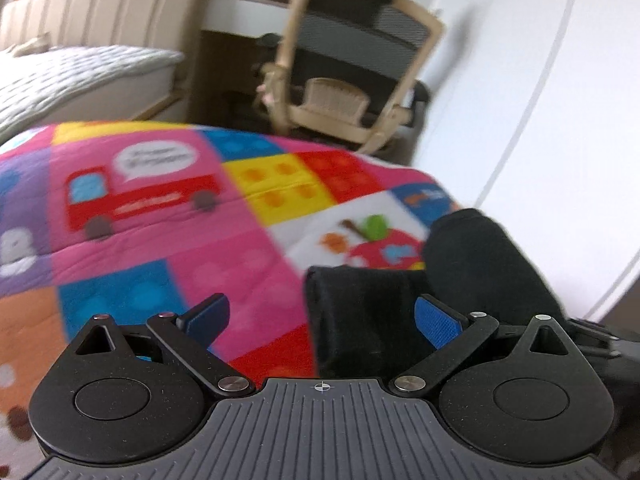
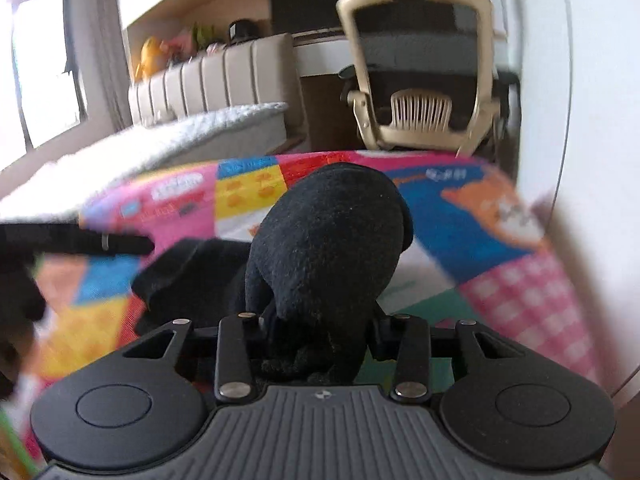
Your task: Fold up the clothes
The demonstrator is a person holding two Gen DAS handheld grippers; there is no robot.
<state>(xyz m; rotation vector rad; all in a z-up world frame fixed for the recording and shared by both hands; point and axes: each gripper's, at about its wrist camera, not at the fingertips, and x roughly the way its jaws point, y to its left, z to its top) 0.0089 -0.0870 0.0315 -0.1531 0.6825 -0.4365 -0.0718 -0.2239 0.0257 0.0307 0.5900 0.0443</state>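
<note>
A black garment (image 2: 328, 248) of soft, fuzzy, fleece-like cloth lies on a bright patchwork mat (image 1: 248, 248). In the right wrist view it bulges up in a rounded, domed bundle right in front of the right gripper (image 2: 320, 340), and its lower folds are bunched between the gripper's black fingers, which are drawn in close on either side and pinch the cloth. A flatter flap of the same garment spreads to the left of the bundle on the mat.

In the left wrist view the garment (image 1: 372, 320) shows as a flat folded panel with a straight left edge and a rounded roll beyond it on the right. The left gripper (image 1: 320, 316) stands with its jaws wide apart; its blue, finely ribbed pads (image 1: 438, 320) hold nothing, though the right one lies just beside or over the dark cloth. In the right wrist view a black rod-like part with a silver band (image 2: 104, 242) reaches in from the left, blurred.

The mat is quilted and soft-looking, printed in squares of pink, blue, yellow and red with a red truck (image 1: 140, 200), an apple and toy-brick studs. Beyond it stand a cream plastic office chair (image 2: 420, 80) with a grey mesh back and a slatted lumbar piece, a bed with a white textured cover (image 1: 72, 76) and a padded, ribbed beige headboard (image 2: 216, 76), and a plain white wall.
</note>
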